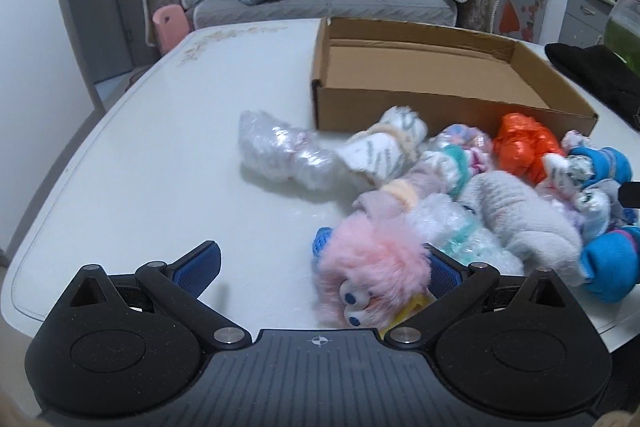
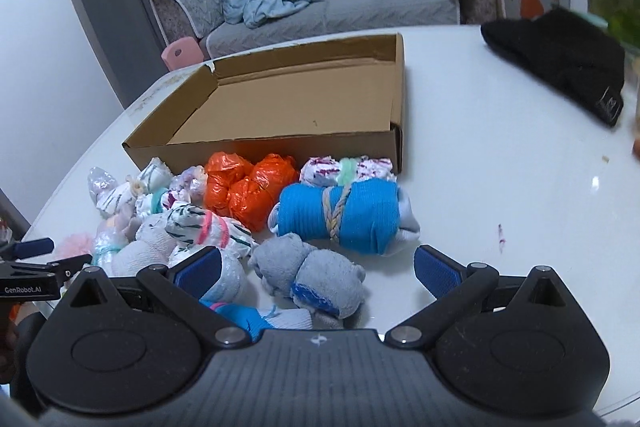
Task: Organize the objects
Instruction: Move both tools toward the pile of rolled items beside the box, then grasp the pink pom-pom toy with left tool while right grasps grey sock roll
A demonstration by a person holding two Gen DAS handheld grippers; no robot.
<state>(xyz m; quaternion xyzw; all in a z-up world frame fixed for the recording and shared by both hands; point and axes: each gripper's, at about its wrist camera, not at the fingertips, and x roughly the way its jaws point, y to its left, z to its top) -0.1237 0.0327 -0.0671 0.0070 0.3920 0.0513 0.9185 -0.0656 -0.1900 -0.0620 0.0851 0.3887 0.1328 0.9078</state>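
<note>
Both tools stand with their fingers spread wide, and neither grips anything. The left tool (image 1: 324, 267) sits low at the near left edge of the pile, its right pad pressed up against a pink fluffy toy (image 1: 374, 267); the toy lies partly between the fingers but is not clamped. The right tool (image 2: 318, 269) hovers over the near side of the pile, straddling a grey rolled sock (image 2: 310, 277), with its left pad touching a white bundle.

The cardboard box (image 2: 280, 143) lies open and bare on the far side of the white table (image 2: 500, 167), its near wall just beside the pile. About 10 bundles lie loose on the table, among them an orange plastic bundle (image 2: 248, 193) and a blue roll tied with cord (image 2: 344, 217), so the sorting looks barely begun.

The step in hand seems to be a first grasp. For the right tool, the grey sock is the clean choice: it lies apart from its neighbours on the right side, so centring the fingers across its narrow waist and closing firmly should lift it alone. The left tool would do better to shift right until the pink toy sits midway between the pads, since soft fur squeezes down and can slip. Lift straight up before crossing the box wall, or neighbouring bundles may drag along.
</note>
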